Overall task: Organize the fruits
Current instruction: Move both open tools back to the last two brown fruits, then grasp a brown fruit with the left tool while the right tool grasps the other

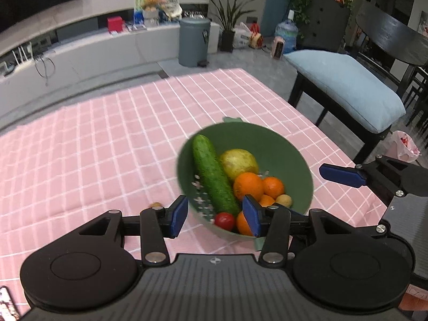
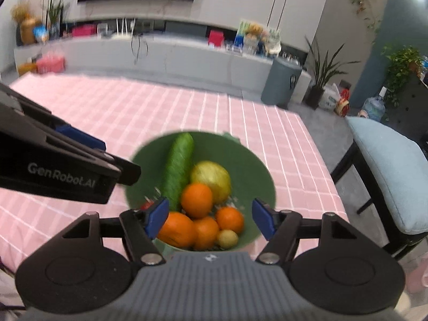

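A green bowl (image 1: 278, 144) (image 2: 256, 171) sits on the pink checked tablecloth (image 1: 107, 139) (image 2: 133, 107). It holds a cucumber (image 1: 214, 176) (image 2: 178, 168), a yellow-green round fruit (image 1: 239, 160) (image 2: 212, 176), several oranges (image 1: 248, 186) (image 2: 196, 200), a small yellowish fruit (image 1: 284, 200) (image 2: 227, 238) and a red tomato (image 1: 224, 220). My left gripper (image 1: 215, 218) is open and empty over the bowl's near rim. My right gripper (image 2: 211, 218) is open and empty above the oranges; it also shows in the left wrist view (image 1: 342, 175). A small brown fruit (image 1: 155, 205) lies on the cloth left of the bowl.
A black chair with a light blue cushion (image 1: 347, 85) (image 2: 388, 165) stands right of the table. A grey bin (image 1: 193, 41) (image 2: 281, 83), potted plants (image 1: 230, 21) and a water jug (image 1: 286, 34) stand on the floor beyond. A long low cabinet (image 2: 160, 53) lines the far wall.
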Available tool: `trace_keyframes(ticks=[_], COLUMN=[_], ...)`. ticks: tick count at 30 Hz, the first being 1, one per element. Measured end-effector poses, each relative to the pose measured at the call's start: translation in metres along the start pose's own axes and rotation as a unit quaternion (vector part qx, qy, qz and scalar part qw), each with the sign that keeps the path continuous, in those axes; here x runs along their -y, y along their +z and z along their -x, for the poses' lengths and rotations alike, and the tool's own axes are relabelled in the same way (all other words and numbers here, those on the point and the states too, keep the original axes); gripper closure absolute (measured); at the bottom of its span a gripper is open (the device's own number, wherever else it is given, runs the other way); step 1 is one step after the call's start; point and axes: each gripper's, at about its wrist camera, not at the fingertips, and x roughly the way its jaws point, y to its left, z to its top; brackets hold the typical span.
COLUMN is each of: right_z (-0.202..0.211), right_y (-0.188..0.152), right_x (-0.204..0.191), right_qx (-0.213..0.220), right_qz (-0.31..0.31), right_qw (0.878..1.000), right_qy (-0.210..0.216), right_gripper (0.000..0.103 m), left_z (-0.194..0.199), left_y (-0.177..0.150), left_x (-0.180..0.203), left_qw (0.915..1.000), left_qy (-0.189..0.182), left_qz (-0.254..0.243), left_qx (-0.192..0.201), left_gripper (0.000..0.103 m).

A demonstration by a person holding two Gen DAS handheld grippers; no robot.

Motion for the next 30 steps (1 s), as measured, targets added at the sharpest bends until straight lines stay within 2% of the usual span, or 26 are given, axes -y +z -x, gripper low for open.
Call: trace_keyframes(ticks=[4,10,16,20,30], right_z=[0.007,0.014,0.007,0.000,-0.030], right_y=[-0.002,0.000,0.001,0.003,0.005], right_x=[-0.019,-0.053,-0.083,-0.105,-0.143], right_qx=[0.035,0.069,0.069,0.070,0.060], right_qz=[-0.016,-0.015,0.007,0.036,0.109], right_qw=[0.999,0.996,0.994,0.993,0.988], right_qy=[0.020,0.059,0.084,0.090,0.090], right_gripper=[0.037,0.037,0.038,0.043,0.056], left_z=[0.017,0.028,0.026,0.021,-0.006], left_y=[-0.008,-0.026,-0.044,-0.055,-0.088], left_x=[-0.012,-0.043,-0.084,-0.110,-0.163], left_qw=[0.9996,0.9989,0.9978,0.9957,0.9802], left_qy=[0.017,0.031,0.029,0.031,0.007], left_qz=[-0.005,0.014,0.056,0.086,0.198], left_qx=[0.019,0.031,0.020,0.018,0.010], left_gripper=[0.047,0.047,0.047,0.047,0.047])
